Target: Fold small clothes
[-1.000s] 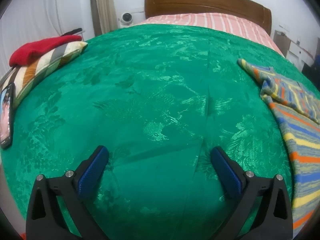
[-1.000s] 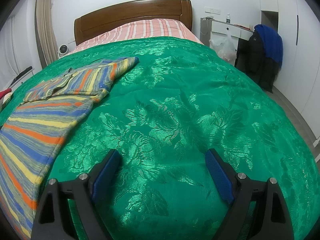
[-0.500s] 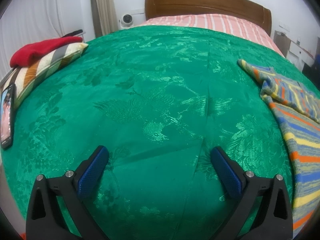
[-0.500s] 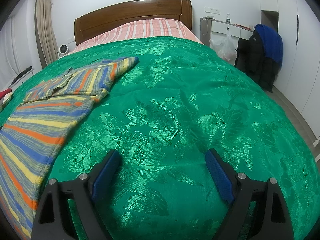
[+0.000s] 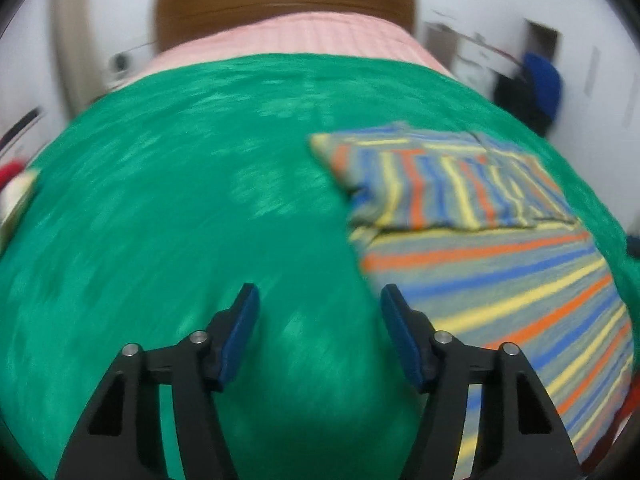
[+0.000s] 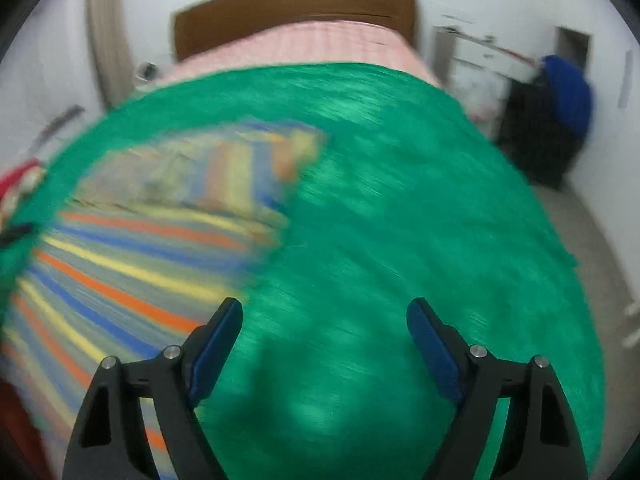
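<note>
A small striped garment in blue, orange, yellow and grey lies flat on the green bedspread, with its upper part folded over. In the left wrist view it fills the right side, and my left gripper hovers just left of its edge, jaws closing with only bedspread between them. In the right wrist view the striped garment lies at the left. My right gripper hangs above the bedspread beside the garment's right edge, jaws closing with nothing between them. Both views are motion-blurred.
A wooden headboard and pink striped sheet lie at the far end. A red cloth on a cushion sits at the left edge. Dark and blue clothing hangs by a white cabinet at the right, beside bare floor.
Both grippers have swung toward the striped garment, which now sits closer to each. Both pairs of jaws have narrowed, the left more. The views have gone blurred.
</note>
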